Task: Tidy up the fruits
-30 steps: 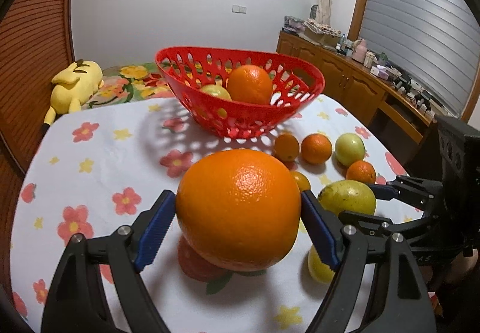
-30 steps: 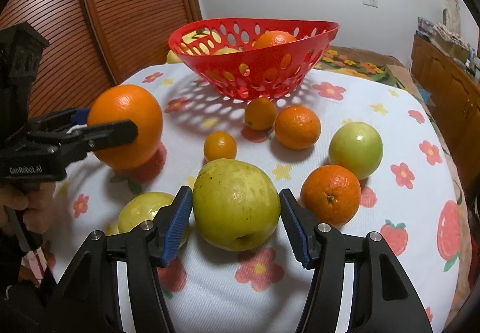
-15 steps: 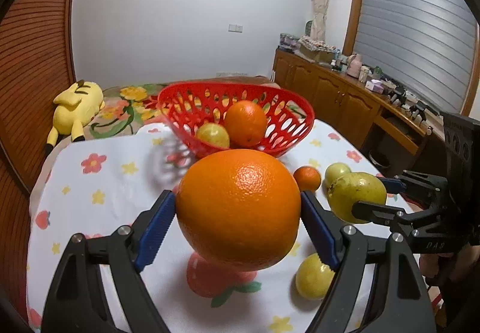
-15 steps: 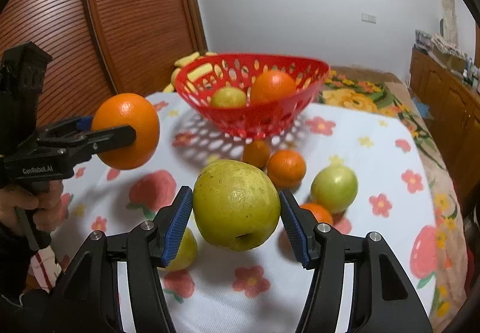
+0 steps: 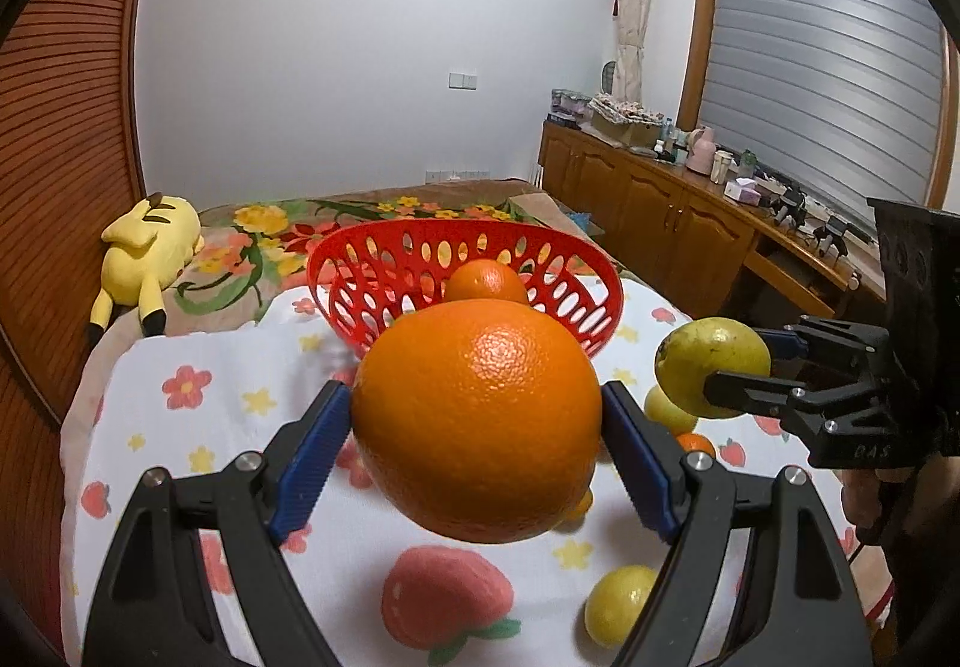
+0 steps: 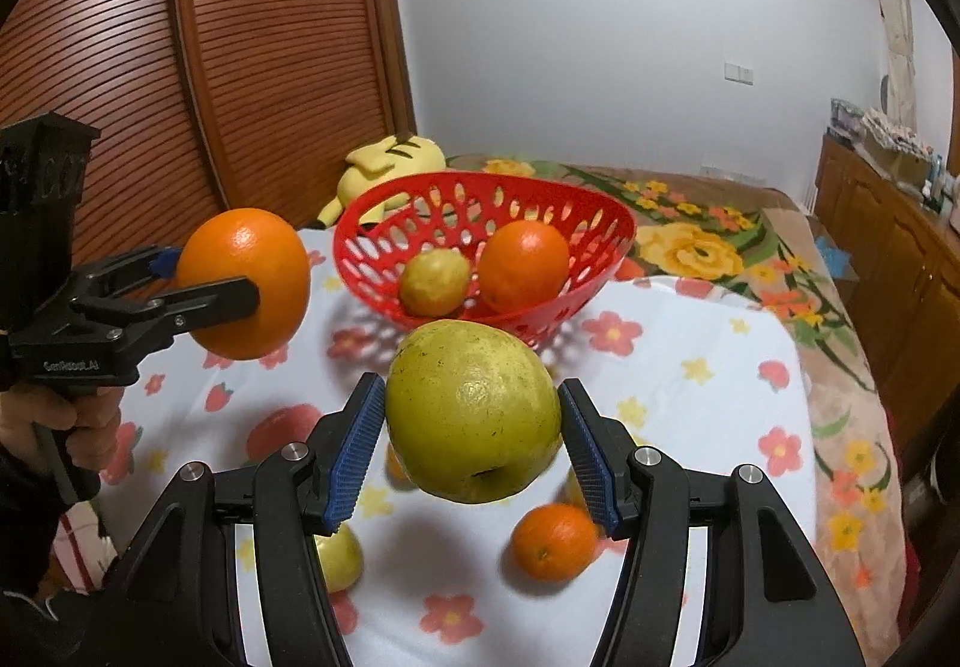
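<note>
My left gripper (image 5: 477, 457) is shut on a large orange (image 5: 477, 421) and holds it in the air above the table, in front of the red basket (image 5: 384, 271). My right gripper (image 6: 474, 451) is shut on a big yellow-green fruit (image 6: 474, 415), also lifted above the table. The basket (image 6: 600, 259) holds an orange (image 6: 523, 266) and a small yellow-green fruit (image 6: 434, 281). The right wrist view shows the left gripper (image 6: 240, 283) with the large orange (image 6: 246, 253) at left. The left wrist view shows the right gripper's fruit (image 5: 711, 367) at right.
Loose fruits lie on the flowered tablecloth (image 6: 690, 367): a small orange (image 6: 555, 542), a yellow-green fruit (image 6: 339, 556), another yellow one (image 5: 618, 604). A yellow plush toy (image 5: 147, 247) lies on the bed behind the table. A wooden sideboard (image 5: 672, 223) stands at right.
Both grippers have risen with their fruits, from table level to well above the cloth and nearer the basket. The loose fruits stayed on the table.
</note>
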Demonstrator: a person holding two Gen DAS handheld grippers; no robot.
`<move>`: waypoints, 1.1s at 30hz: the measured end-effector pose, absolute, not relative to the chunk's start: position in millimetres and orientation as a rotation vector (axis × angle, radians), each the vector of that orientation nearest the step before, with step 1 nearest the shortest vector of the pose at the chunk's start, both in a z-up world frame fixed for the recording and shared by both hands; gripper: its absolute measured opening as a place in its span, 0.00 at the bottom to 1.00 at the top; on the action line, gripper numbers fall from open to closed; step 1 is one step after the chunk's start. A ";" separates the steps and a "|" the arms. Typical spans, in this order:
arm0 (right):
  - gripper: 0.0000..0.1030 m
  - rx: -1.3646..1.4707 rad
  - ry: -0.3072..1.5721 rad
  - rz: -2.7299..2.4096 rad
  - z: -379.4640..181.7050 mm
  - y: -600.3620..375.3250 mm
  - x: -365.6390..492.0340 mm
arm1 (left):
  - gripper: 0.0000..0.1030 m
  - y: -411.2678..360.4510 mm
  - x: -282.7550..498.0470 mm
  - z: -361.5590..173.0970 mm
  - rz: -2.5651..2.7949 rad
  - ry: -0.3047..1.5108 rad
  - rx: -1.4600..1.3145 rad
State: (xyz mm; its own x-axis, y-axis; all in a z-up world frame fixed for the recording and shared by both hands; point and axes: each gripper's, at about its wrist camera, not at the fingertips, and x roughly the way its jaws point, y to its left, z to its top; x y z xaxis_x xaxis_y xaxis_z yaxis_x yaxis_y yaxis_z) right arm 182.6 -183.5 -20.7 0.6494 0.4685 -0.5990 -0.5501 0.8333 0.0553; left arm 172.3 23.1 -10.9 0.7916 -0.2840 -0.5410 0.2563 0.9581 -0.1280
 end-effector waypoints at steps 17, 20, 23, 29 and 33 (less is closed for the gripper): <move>0.59 -0.190 0.670 0.614 -10.2 -166.4 248.7 | 0.80 27.1 223.8 -4.5 -0.297 0.602 -0.047; 0.59 -0.208 0.676 0.620 -9.6 -160.2 258.5 | 0.80 28.6 235.2 -6.0 -0.299 0.608 -0.050; 0.59 -0.233 0.694 0.629 -11.9 -151.7 268.7 | 0.80 30.3 244.6 -8.4 -0.298 0.616 -0.049; 0.59 -0.296 0.733 0.642 -24.8 -137.2 283.5 | 0.80 33.8 260.5 -13.4 -0.297 0.628 -0.049; 0.59 -0.335 0.761 0.649 -34.0 -131.4 291.4 | 0.80 34.7 268.9 -17.2 -0.297 0.638 -0.051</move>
